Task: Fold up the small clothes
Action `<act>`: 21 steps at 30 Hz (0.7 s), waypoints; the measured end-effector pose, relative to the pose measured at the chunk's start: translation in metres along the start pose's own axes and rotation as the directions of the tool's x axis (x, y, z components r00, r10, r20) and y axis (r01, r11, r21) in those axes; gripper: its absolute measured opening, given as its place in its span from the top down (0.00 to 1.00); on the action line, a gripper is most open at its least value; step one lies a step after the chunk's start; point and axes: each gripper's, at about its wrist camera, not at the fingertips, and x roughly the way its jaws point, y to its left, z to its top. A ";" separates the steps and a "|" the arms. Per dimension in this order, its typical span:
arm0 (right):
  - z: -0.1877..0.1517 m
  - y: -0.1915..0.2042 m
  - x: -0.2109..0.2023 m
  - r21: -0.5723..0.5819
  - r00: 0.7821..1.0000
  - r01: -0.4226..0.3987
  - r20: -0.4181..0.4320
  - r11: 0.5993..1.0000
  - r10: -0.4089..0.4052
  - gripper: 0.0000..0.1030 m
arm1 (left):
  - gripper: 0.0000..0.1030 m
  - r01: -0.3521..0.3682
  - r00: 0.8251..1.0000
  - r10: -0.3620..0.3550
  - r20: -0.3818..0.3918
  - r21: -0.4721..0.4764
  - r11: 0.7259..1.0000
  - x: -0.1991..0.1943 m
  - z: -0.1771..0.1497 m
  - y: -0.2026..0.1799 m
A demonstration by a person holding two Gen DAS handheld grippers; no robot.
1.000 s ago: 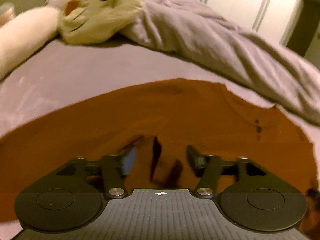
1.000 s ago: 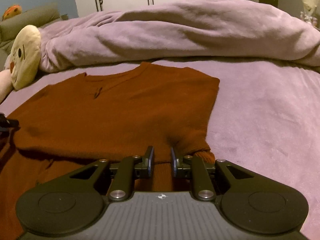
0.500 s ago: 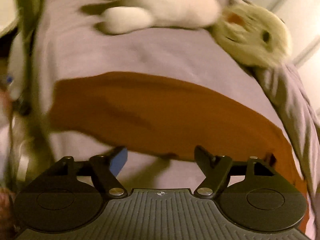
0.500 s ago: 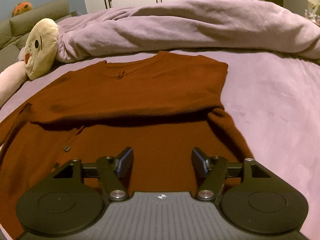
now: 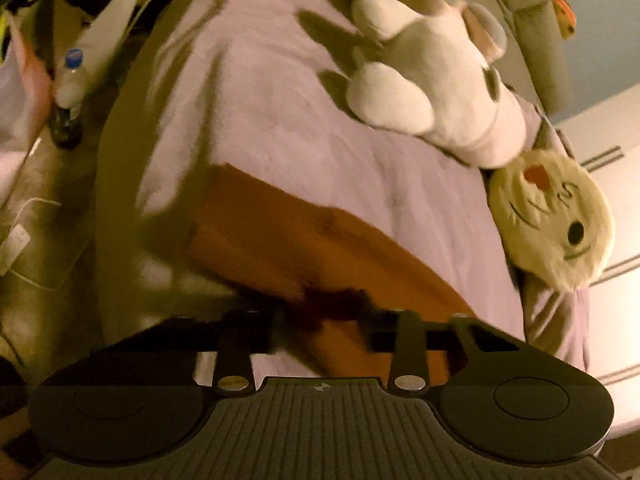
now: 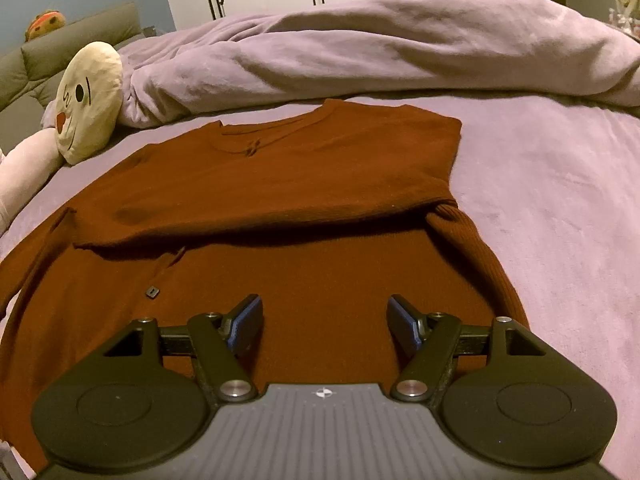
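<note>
A rust-brown sweater [image 6: 280, 200] lies flat on the lilac bed, its right sleeve folded across the chest and the cuff [image 6: 452, 216] at the right. My right gripper [image 6: 324, 320] is open and empty, low over the sweater's lower body. In the left wrist view the sweater's left sleeve [image 5: 288, 240] runs toward the bed's edge. My left gripper [image 5: 324, 320] hangs over the sleeve near its body end; the frame is blurred and dark there, so its jaws cannot be read.
A rumpled lilac duvet [image 6: 380, 52] lies behind the sweater. A cream plush face [image 6: 88, 96] and white plush toy [image 5: 432, 80] lie at the bed's left. The bed edge [image 5: 116, 200] drops to the floor, where a bottle [image 5: 70, 92] stands.
My right gripper opened and let go of the folded sleeve, then drew back a little. My left gripper swung left from the sweater body to the left sleeve and moved down onto it.
</note>
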 end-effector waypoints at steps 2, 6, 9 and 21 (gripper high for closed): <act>-0.001 0.000 0.000 -0.008 1.000 0.000 0.001 1.000 0.000 0.33 | 0.83 0.000 1.000 0.000 -0.002 -0.018 1.000 0.001 0.004 0.003; 0.000 -0.001 -0.001 -0.006 1.000 -0.004 0.003 1.000 0.005 0.33 | 0.91 0.004 1.000 -0.005 0.031 0.039 0.999 -0.008 0.006 -0.013; 0.000 -0.003 -0.001 0.016 1.000 -0.012 0.006 1.000 0.011 0.33 | 0.91 0.042 0.997 -0.053 0.064 0.168 0.985 -0.022 0.004 -0.050; -0.004 -0.006 -0.004 0.028 0.999 -0.029 0.018 0.999 0.029 0.33 | 0.92 0.344 0.927 -0.341 -0.160 0.726 0.595 -0.049 -0.144 -0.258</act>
